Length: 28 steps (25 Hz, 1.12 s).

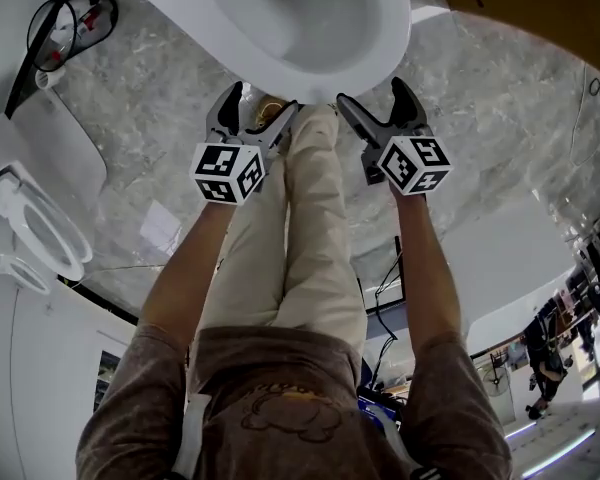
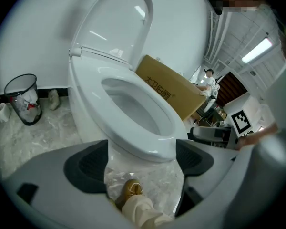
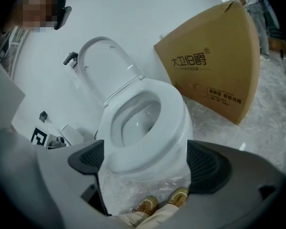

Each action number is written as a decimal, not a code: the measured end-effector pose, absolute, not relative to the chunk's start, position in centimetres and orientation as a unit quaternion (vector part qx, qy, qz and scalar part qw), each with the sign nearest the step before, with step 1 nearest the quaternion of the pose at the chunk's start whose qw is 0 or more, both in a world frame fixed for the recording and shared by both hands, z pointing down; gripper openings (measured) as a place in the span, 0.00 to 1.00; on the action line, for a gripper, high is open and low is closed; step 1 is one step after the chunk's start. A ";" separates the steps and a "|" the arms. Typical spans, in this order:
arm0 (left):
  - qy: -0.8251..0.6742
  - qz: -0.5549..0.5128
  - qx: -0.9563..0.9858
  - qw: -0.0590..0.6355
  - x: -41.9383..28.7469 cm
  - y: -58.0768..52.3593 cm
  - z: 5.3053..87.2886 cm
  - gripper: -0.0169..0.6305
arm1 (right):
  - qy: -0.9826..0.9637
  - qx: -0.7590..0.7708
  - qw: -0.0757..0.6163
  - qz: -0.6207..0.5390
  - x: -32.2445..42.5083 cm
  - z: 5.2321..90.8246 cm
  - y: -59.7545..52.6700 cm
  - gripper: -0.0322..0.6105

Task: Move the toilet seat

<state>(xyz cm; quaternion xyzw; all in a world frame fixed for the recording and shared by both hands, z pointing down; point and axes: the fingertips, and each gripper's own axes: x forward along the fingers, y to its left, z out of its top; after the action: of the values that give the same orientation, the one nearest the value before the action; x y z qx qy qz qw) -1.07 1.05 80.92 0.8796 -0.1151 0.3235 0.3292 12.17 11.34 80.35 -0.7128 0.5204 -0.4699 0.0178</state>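
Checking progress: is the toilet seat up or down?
Down. The seat lies flat on the bowl; only the lid stands raised behind it.

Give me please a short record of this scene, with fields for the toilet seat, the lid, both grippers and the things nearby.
toilet seat: down on the bowl
lid: raised, near the wall
left gripper: jaws apart, gripping nothing, before the bowl's front edge
right gripper: jaws apart, gripping nothing, before the bowl's front edge
cardboard box: on the floor beside the toilet
waste bin: on the floor, the toilet's other side
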 end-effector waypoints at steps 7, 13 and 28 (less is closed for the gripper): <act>-0.110 0.331 0.875 0.336 -0.2 1.9 81.7 0.70 | 0.531 -0.702 0.006 -0.474 12.5 81.5 11.1 0.88; -0.114 0.336 0.870 0.343 -0.5 1.7 81.8 0.70 | 0.525 -0.704 0.005 -0.477 12.4 82.1 10.6 0.89; -0.141 0.321 0.853 0.387 0.4 1.3 80.7 0.69 | 0.517 -0.706 0.034 -0.483 12.2 80.1 9.7 0.89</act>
<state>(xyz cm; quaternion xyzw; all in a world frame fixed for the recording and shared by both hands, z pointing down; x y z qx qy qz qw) 0.42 1.31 80.72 0.8530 -0.1410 0.3209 0.3867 12.24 9.74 80.06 -0.7058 0.5168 -0.4833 0.0338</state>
